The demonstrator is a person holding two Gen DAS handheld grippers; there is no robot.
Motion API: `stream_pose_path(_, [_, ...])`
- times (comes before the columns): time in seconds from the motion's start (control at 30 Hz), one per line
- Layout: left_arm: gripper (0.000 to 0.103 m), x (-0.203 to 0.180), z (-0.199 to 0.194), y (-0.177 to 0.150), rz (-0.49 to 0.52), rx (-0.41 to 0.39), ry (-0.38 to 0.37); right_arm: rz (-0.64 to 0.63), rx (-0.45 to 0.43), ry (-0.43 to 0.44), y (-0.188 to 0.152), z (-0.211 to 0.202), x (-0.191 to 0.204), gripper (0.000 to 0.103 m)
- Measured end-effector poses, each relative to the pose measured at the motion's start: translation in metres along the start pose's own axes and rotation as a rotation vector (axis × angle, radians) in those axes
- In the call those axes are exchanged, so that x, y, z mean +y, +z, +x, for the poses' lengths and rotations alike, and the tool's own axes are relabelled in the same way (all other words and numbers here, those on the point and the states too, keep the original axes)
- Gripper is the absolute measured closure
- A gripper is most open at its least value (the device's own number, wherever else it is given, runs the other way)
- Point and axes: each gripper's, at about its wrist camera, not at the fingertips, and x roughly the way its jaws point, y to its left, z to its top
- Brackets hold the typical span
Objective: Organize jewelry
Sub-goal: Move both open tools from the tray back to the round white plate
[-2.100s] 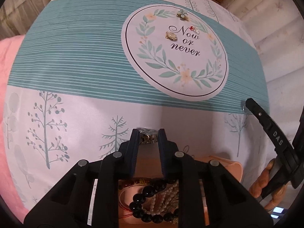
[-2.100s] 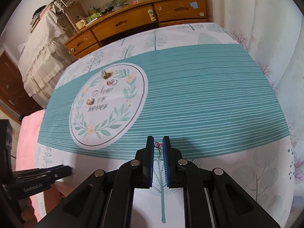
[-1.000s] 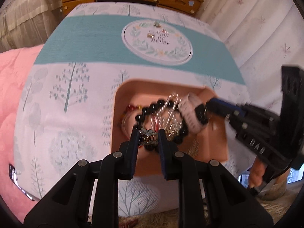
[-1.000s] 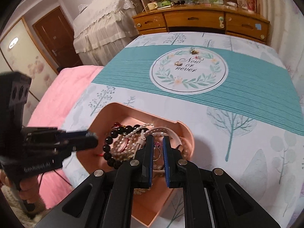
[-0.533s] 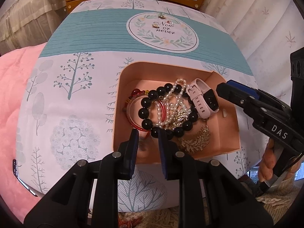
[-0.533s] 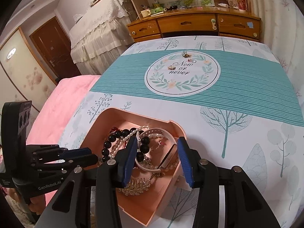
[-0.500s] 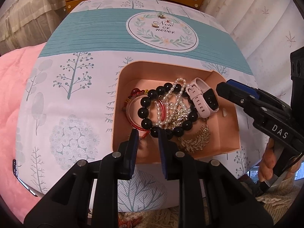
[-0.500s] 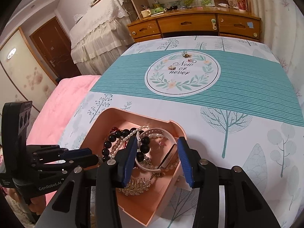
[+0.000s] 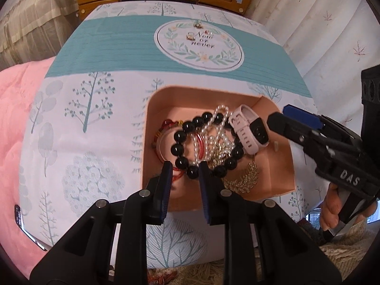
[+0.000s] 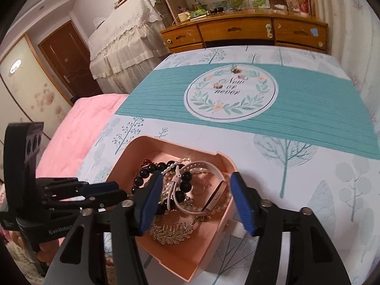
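A pink open box (image 9: 152,128) (image 10: 209,249) sits at the near edge of the cloth. It holds a black bead bracelet (image 9: 184,128), a pearl strand (image 9: 219,116), a pink-strapped watch (image 9: 247,130), red bangles (image 9: 163,130) and a gold leaf comb (image 10: 172,232). My left gripper (image 9: 183,173) hovers open and empty over the box's near side. My right gripper (image 10: 194,190) is open wide and empty above the box. Three small pieces lie far off on the round print: a gold cluster (image 10: 235,69), a ring (image 10: 243,77) and another ring (image 10: 217,85).
The table carries a teal and white tree-print cloth (image 10: 296,109). A pink quilt (image 10: 78,128) lies at the left. A wooden dresser (image 10: 242,33) stands behind the table, and curtains (image 9: 320,30) hang at the right. A dark device (image 9: 17,213) lies at the cloth's left edge.
Both grippers carried small pieces to the box and opened, dropping them in. Since half a second ago the right jaws have spread wider and both grippers sit slightly higher.
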Motion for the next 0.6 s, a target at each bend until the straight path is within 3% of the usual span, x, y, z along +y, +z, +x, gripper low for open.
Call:
stream_pose_path(0.17, [0.083, 0.001, -0.012, 0.024, 0.04, -0.024, 0.052, -0.006, 0.014, -0.006, 0.016, -0.014, 0.005, 0.038])
stream_pose_path(0.27, [0.083, 0.0, -0.029, 0.045, 0.067, -0.058, 0.071, 0.038, 0.037, 0.036, 0.041, -0.028, -0.003, 0.038])
stream_pose_path(0.47, [0.083, -0.002, -0.06, 0.106, 0.092, -0.106, 0.111, 0.036, -0.005, -0.028, 0.117, -0.07, -0.014, 0.039])
stream_pose_path(0.6, [0.083, -0.003, -0.071, 0.154, 0.096, -0.119, 0.141, 0.035, 0.004, -0.084, 0.175, -0.076, -0.025, 0.039])
